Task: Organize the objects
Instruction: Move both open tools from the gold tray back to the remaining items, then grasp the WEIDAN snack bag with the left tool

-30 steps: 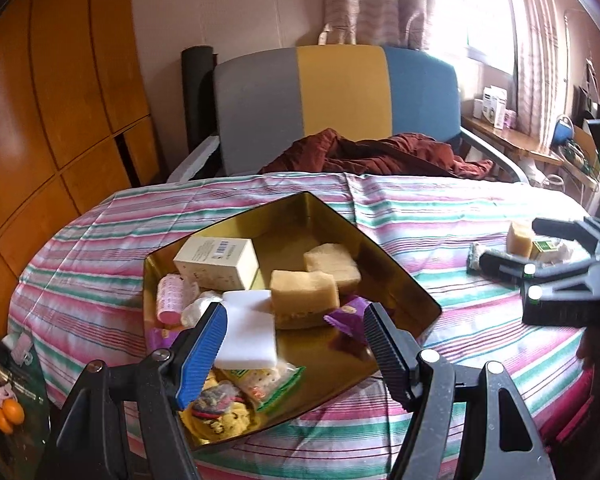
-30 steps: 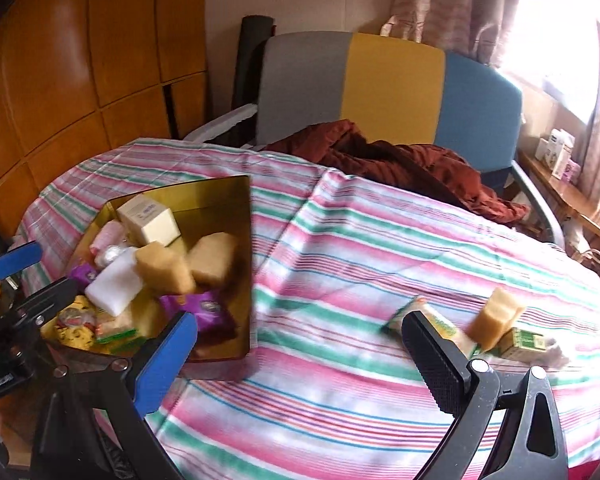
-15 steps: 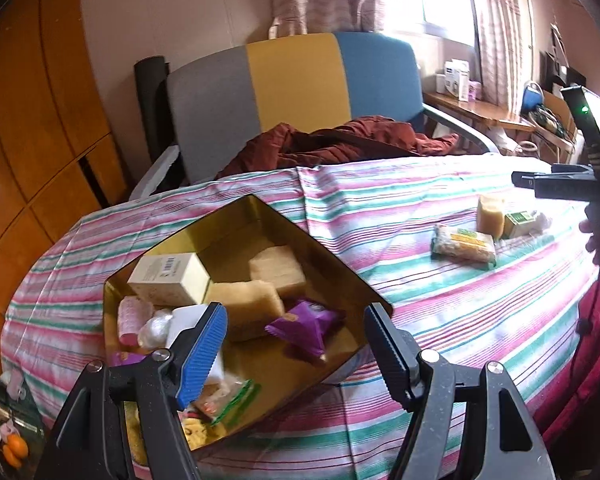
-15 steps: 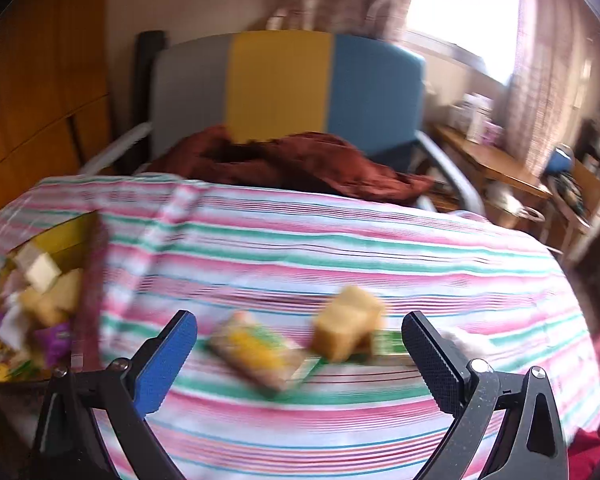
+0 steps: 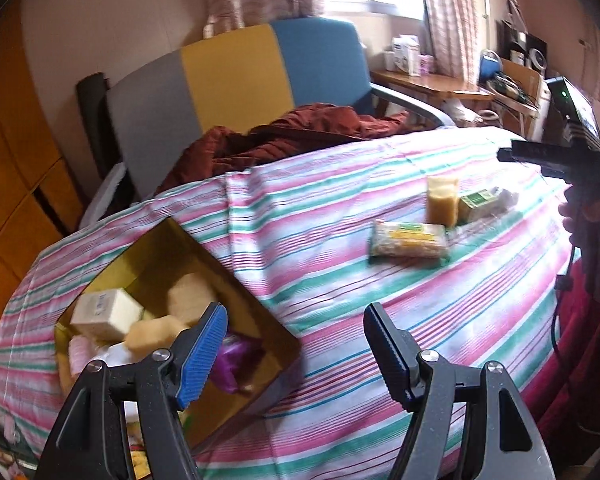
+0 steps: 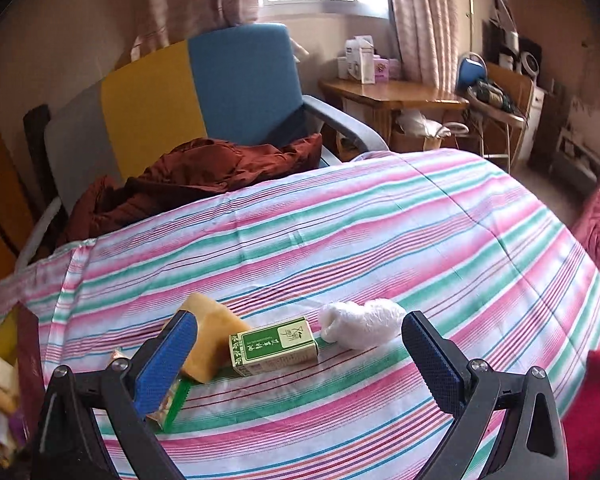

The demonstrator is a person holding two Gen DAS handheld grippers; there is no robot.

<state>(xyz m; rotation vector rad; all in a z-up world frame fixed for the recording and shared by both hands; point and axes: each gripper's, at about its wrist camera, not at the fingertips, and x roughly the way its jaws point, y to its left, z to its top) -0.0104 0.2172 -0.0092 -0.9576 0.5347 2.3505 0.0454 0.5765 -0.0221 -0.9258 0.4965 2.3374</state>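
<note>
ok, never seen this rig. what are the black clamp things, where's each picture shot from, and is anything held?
No robot arm: a person carries a hand-held two-finger gripper in each hand, with a fisheye camera looking along the fingers. One picture comes from the left gripper, the other from the right gripper. Both are open and hold nothing. On the pink-and-green striped tablecloth lie a tan sponge block, a green-and-cream small carton, a crumpled white plastic wad and a yellow-green snack packet. The gold open tin box to the left already holds several items.
</note>
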